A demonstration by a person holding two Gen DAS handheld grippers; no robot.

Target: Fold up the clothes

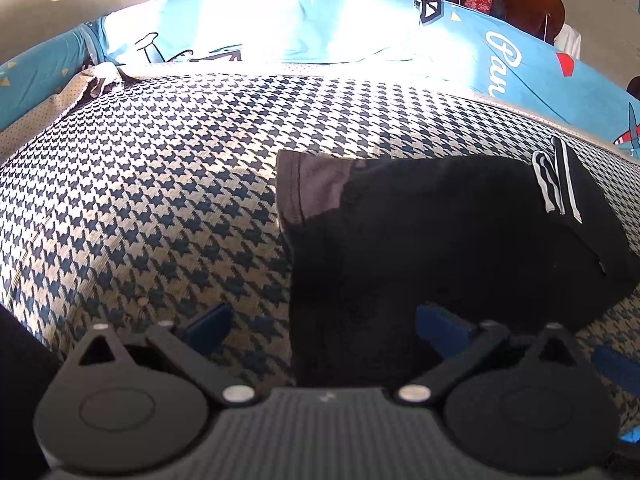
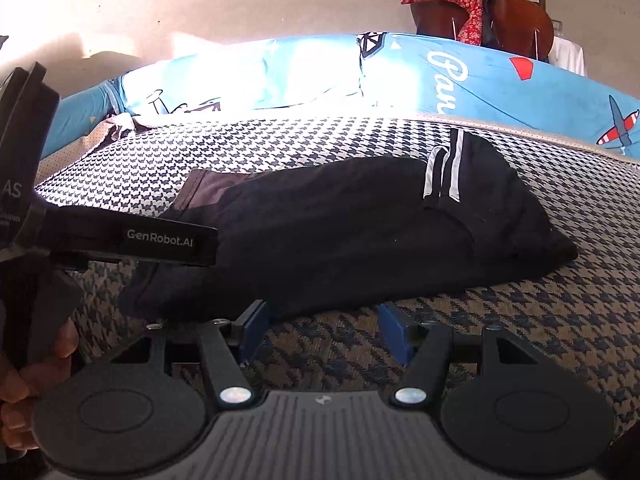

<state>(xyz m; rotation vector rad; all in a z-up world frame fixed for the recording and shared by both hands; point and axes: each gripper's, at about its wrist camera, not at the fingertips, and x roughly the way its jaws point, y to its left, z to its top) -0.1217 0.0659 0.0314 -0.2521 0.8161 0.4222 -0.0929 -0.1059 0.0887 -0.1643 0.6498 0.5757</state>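
A black garment (image 1: 440, 240) with white side stripes (image 1: 556, 184) lies folded on the houndstooth bed cover (image 1: 140, 200). A brownish-grey panel shows at its left end. My left gripper (image 1: 326, 324) is open wide, low over the garment's near left corner, and the cloth's edge runs between the blue fingers (image 1: 212, 320). In the right wrist view the same garment (image 2: 340, 220) stretches across the middle. My right gripper (image 2: 325, 330) stands open just in front of its near edge, over bare cover. The left gripper's housing (image 2: 160, 238) comes in from the left, held by a hand (image 2: 36, 364).
Blue printed bedding (image 2: 500, 80) is piled along the far side of the bed. Behind it stand dark wooden chairs (image 2: 520, 20) with a red floral cloth (image 2: 460, 4) draped over them. A beige dotted sheet (image 1: 52, 104) shows at the far left.
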